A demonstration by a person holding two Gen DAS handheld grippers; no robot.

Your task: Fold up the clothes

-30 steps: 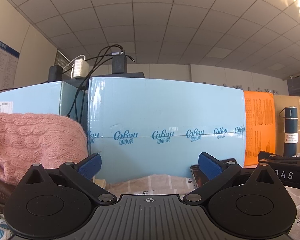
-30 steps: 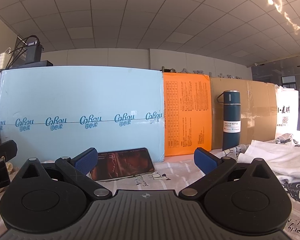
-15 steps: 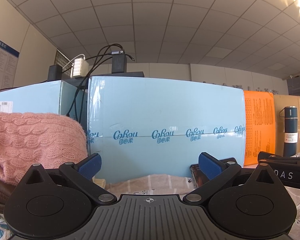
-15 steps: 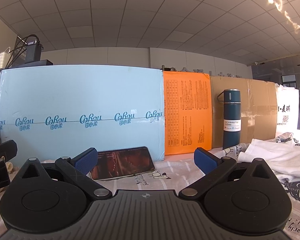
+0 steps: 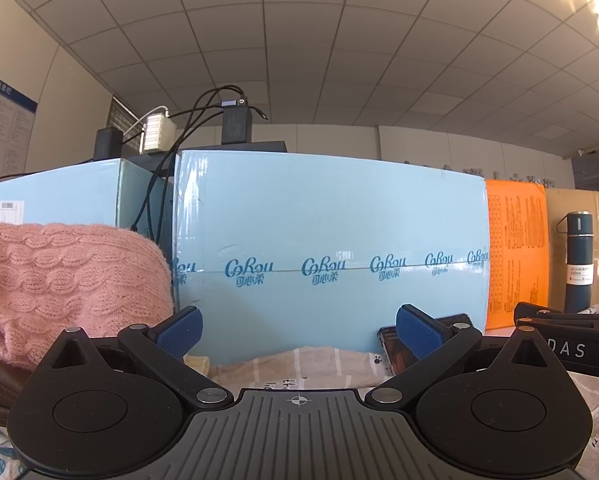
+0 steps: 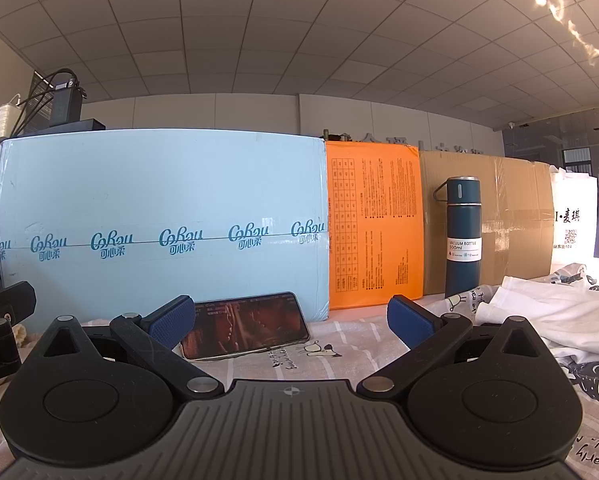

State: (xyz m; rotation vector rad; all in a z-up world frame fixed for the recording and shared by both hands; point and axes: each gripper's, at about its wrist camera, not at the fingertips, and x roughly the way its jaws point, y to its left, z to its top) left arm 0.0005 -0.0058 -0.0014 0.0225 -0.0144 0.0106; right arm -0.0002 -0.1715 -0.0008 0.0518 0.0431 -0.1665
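A pink cable-knit sweater (image 5: 59, 276) lies piled at the left of the left wrist view, on top of something brown. My left gripper (image 5: 298, 330) stands open just right of it, low over the printed cloth, holding nothing. A crumpled white printed garment (image 6: 555, 312) lies at the right of the right wrist view. My right gripper (image 6: 289, 320) is open and empty, to the left of that garment. The right gripper's black body shows at the left wrist view's right edge.
A light blue carton (image 5: 327, 248) stands close ahead like a wall, with an orange box (image 6: 373, 224) and a brown carton (image 6: 511, 220) beside it. A phone (image 6: 245, 324) leans on the blue carton. A dark vacuum bottle (image 6: 462, 236) stands near the white garment.
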